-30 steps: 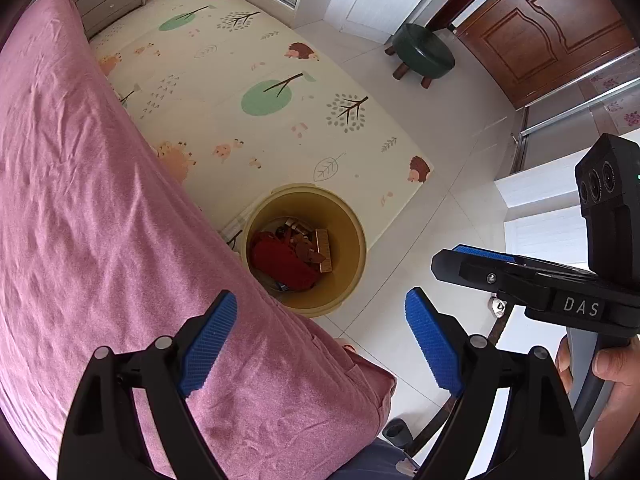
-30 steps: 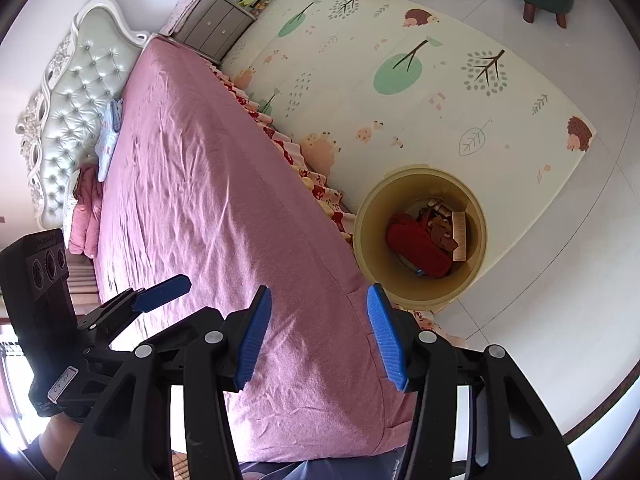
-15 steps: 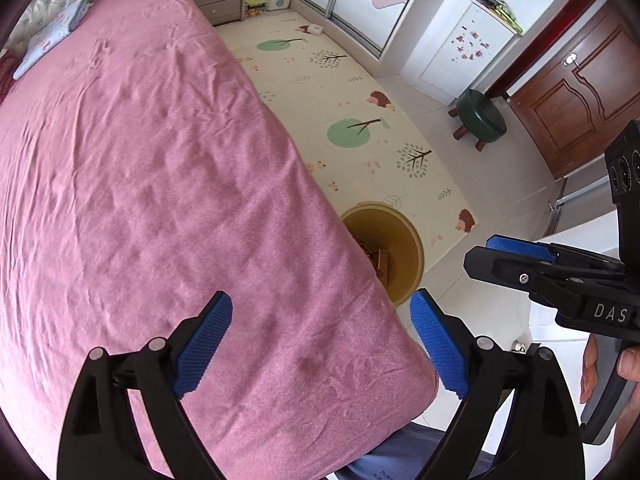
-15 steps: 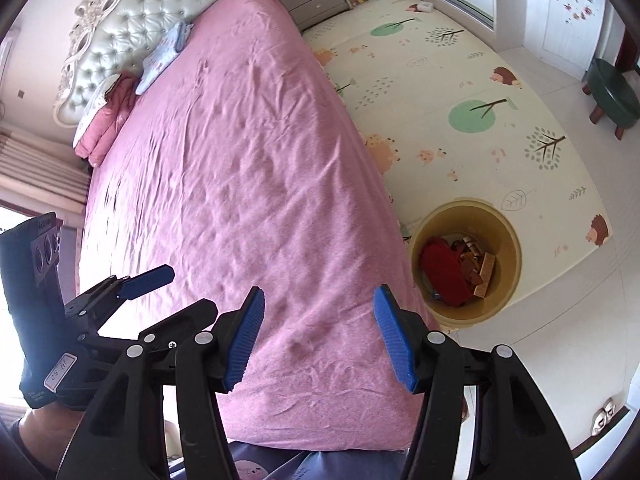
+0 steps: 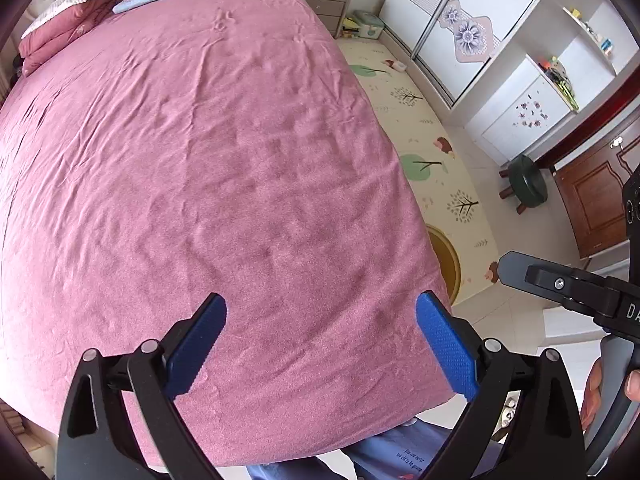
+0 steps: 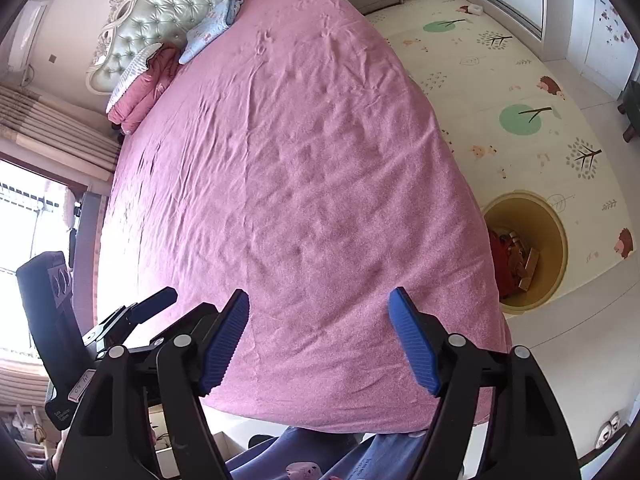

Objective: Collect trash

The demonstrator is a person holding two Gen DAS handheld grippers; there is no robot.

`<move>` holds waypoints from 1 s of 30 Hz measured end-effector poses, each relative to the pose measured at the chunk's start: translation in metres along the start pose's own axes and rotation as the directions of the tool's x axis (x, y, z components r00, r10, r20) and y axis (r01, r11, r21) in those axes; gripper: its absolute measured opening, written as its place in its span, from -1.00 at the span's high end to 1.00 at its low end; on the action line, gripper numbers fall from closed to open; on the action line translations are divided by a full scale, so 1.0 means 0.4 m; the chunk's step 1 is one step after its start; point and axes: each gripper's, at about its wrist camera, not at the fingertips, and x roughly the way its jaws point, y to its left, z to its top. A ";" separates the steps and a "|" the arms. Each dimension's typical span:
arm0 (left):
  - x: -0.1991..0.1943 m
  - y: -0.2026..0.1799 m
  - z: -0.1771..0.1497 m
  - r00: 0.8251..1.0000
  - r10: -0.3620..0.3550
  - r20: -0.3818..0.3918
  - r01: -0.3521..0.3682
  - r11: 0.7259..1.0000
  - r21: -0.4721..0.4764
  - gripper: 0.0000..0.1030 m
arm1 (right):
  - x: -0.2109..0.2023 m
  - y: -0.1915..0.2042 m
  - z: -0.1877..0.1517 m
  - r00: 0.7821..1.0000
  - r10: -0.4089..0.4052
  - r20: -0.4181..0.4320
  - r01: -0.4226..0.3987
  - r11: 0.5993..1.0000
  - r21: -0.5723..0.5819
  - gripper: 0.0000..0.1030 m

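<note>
Item: bedroom scene, taken from the foot of the bed, which serves as landmark throughout. Left claw: blue pads wide apart, nothing between them, held above the bed's foot end and pointed along the pink cover toward the headboard; judged a survey posture, set high so the whole cover can be checked for litter. Right claw: likewise spread and empty, held above the same foot end, beside its partner. Bin: yellow, round, standing on the play mat just off the bed's right-hand foot corner, judged placed there so that items lifted from the cover drop in with a short reach. Trash: red and brown pieces lying inside the bin; no loose litter is discernible on the cover in either view. Folded bedding: pink and blue, stacked at the head end against the headboard. Stool: dark green, well beyond the bin from the bed. Hidden or unclear: the bed's edge covers the bin's near wall and part of its contents; in the left view only a sliver of rim shows. The floor at the bed's far side is out of sight. The individual pieces in the bin cannot be identified.
</note>
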 end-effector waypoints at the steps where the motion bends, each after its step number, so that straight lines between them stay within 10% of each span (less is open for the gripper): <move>1: -0.016 0.010 -0.007 1.000 0.008 0.018 -0.008 1.000 -0.011 -0.88 | -0.008 0.014 -0.001 1.000 -0.004 0.013 0.004 1.000 -0.010 -0.45; 8: -0.135 0.038 -0.052 0.981 0.087 0.172 -0.082 0.996 -0.040 -0.92 | -0.080 0.105 -0.015 0.992 -0.003 0.128 0.012 0.998 -0.070 -0.64; 19: -0.298 0.049 -0.066 0.893 0.253 0.373 -0.229 0.967 -0.110 -0.92 | -0.200 0.223 -0.050 0.927 0.041 0.372 0.028 0.983 -0.179 -0.83; 30: -0.357 0.096 -0.083 0.874 0.207 0.440 -0.159 0.977 -0.143 -0.92 | -0.188 0.271 -0.063 0.919 0.076 0.387 0.018 0.972 -0.235 -0.83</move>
